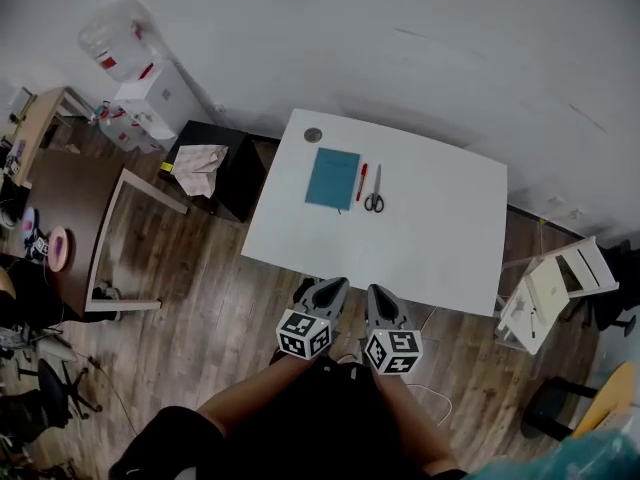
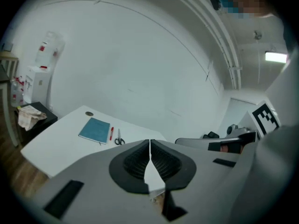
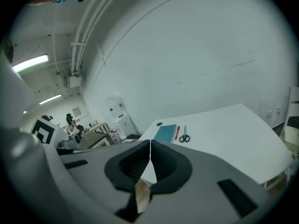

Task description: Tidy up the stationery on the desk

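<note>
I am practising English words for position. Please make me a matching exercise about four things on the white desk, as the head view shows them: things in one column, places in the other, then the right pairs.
Things:
1. teal notebook
2. red pen
3. scissors
4. small round disc

Places (head view):
A. right end of the row
B. alone, near the far left corner of the desk
C. left end of the row
D. middle of the row

Pairs: 1-C, 2-D, 3-A, 4-B

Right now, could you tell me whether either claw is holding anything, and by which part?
Nothing is held: the left claw and right claw are shut and empty.
</note>
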